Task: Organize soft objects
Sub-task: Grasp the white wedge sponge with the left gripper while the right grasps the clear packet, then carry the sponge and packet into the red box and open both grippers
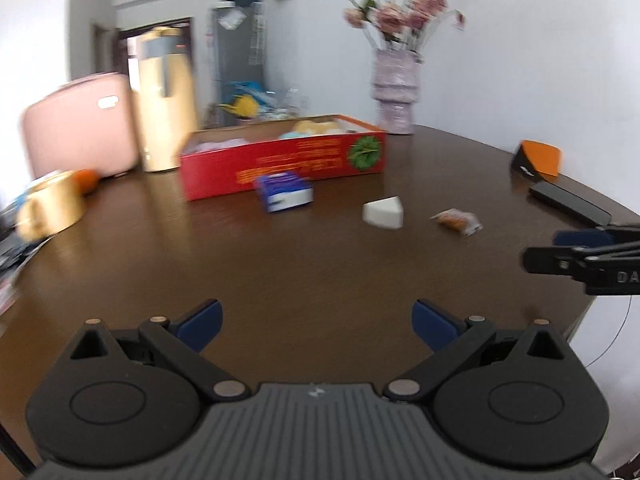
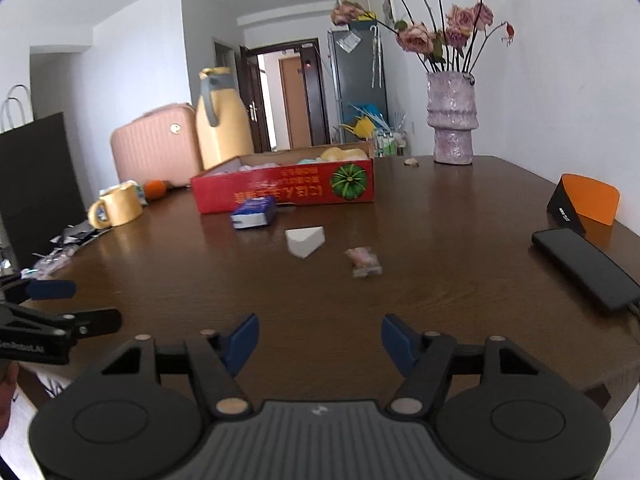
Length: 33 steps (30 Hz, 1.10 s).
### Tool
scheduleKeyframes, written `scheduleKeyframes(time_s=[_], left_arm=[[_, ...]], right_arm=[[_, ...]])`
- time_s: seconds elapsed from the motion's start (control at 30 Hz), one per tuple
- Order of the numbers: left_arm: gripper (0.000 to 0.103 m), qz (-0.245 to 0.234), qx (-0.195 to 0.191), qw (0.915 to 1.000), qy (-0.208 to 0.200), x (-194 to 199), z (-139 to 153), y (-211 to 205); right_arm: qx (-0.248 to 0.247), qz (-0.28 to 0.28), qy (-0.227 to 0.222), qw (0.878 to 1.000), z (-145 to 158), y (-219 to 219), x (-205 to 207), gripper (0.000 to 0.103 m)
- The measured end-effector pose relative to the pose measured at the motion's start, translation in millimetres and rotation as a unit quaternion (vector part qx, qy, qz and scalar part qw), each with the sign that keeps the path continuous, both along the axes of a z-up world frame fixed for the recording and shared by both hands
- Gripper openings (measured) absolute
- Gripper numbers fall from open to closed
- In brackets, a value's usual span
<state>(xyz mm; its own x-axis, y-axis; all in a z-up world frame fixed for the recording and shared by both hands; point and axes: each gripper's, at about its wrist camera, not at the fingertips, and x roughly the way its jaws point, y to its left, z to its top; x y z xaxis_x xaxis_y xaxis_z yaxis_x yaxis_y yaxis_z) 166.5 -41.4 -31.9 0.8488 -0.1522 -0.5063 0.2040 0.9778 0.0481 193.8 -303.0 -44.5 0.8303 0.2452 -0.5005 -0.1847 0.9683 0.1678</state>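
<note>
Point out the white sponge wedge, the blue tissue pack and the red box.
white sponge wedge (image 2: 305,242), right wrist view, front face
blue tissue pack (image 2: 253,212), right wrist view, top face
red box (image 2: 280,190), right wrist view, front wall

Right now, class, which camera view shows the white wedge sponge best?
The right wrist view: the white wedge sponge looks sharp, its faces distinct, on the table. The left wrist view shows it too, but motion-blurred.

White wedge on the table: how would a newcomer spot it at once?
Find the red box on the brown table. Just in front lie three small things; the white wedge is the middle one, plain and unwrapped, between the blue packet and the crinkly snack wrapper.
</note>
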Motion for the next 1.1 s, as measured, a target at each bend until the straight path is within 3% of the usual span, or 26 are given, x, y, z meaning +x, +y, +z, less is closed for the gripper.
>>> scheduleKeyframes(time_s=[0.2,0.4,0.5,0.57,0.63,0.73,0.8,0.87,1.1], left_arm=[[0.103,-0.074,-0.004,0.9971,0.014,85,-4,-41],[0.102,-0.103,-0.016,0.9934,0.048,166,-13,-69],[0.102,-0.106,-0.002,0.9932,0.049,191,-18,-80],[0.093,-0.112,-0.001,0.9924,0.05,201,-21,-83],[0.091,-0.119,-0.004,0.9915,0.053,206,-24,-85],[0.081,-0.138,-0.003,0.9892,0.051,213,-28,-93],[0.062,-0.148,-0.004,0.9872,0.059,218,-29,-97],[0.033,-0.155,-0.007,0.9857,0.067,224,-30,-100],[0.033,-0.161,-0.009,0.9847,0.065,207,-18,-95]], right_arm=[[-0.024,-0.007,0.01,1.0,2,-1,67,0.064],[-0.033,-0.005,0.041,0.999,-11,0,125,0.052],[-0.03,-0.012,0.057,0.998,-20,-5,145,0.047],[-0.026,-0.011,0.065,0.997,-25,-6,153,0.038],[-0.021,-0.011,0.066,0.998,-28,-8,156,0.021],[-0.01,-0.011,0.06,0.998,-28,-11,156,0.018],[0.003,-0.013,0.055,0.998,-27,-15,154,0.016],[0.009,-0.017,0.055,0.998,-25,-17,152,0.016],[0.01,-0.016,0.044,0.999,-11,-14,129,0.015]])
